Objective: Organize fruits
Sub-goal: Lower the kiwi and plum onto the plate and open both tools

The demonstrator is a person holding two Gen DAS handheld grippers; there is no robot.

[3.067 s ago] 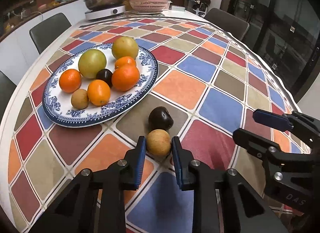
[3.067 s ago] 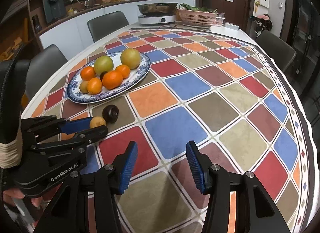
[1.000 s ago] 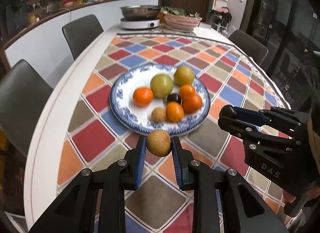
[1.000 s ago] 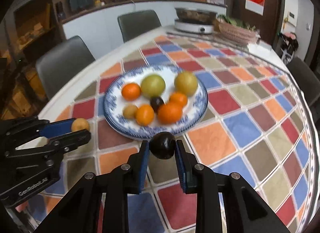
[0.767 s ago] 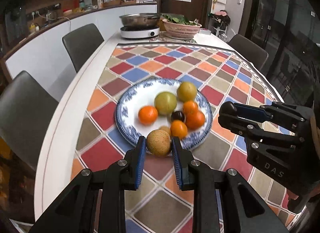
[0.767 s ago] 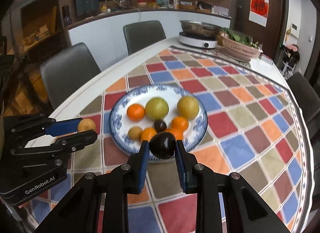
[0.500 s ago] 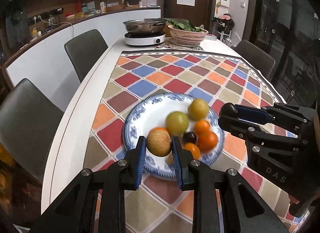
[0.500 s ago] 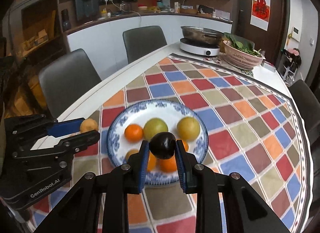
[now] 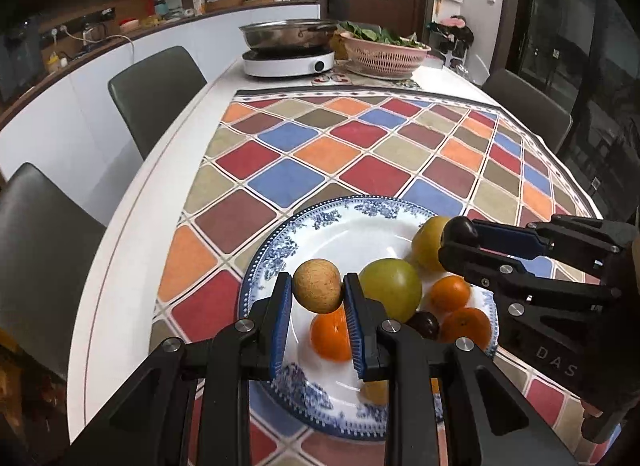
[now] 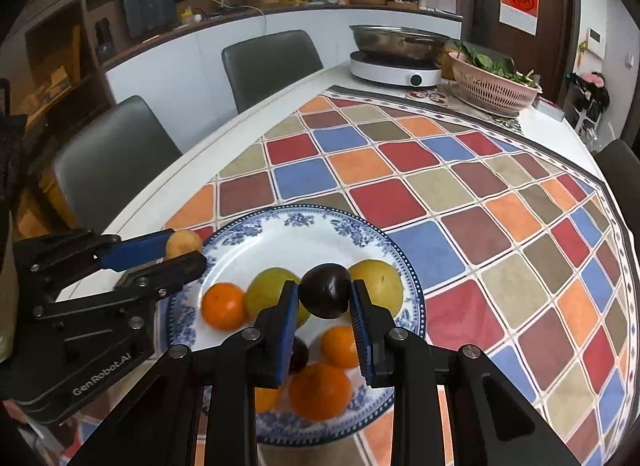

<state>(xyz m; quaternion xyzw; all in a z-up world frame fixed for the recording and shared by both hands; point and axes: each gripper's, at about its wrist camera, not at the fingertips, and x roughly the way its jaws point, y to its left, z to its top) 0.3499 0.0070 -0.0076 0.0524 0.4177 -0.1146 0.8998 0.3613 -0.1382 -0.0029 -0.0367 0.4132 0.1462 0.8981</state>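
- Kitchen counter and grey chairs ring a long tabletop (image 9: 132, 266) laid with a checked cloth (image 9: 360, 153).
- I have the left tool (image 9: 317, 298) clamped on a tan round fruit (image 9: 317, 286), held above the blue-patterned plate (image 9: 264, 266) near its 9 o'clock rim.
- My right tool (image 10: 325, 302) grips a dark plum (image 10: 326, 296) over the plate's middle, above the green fruit (image 10: 272, 294) and yellow fruit (image 10: 380, 286).
- Bare white plate lies at 12 o'clock from the left tool, so I judge that the nearer drop.
- Oranges (image 10: 224, 306) and another small dark fruit (image 9: 423, 324) crowd the 6 o'clock half; the plum could roll off them.
- An induction cooker (image 9: 288, 61) and pink basket (image 9: 384, 55) sit well apart at the far end.
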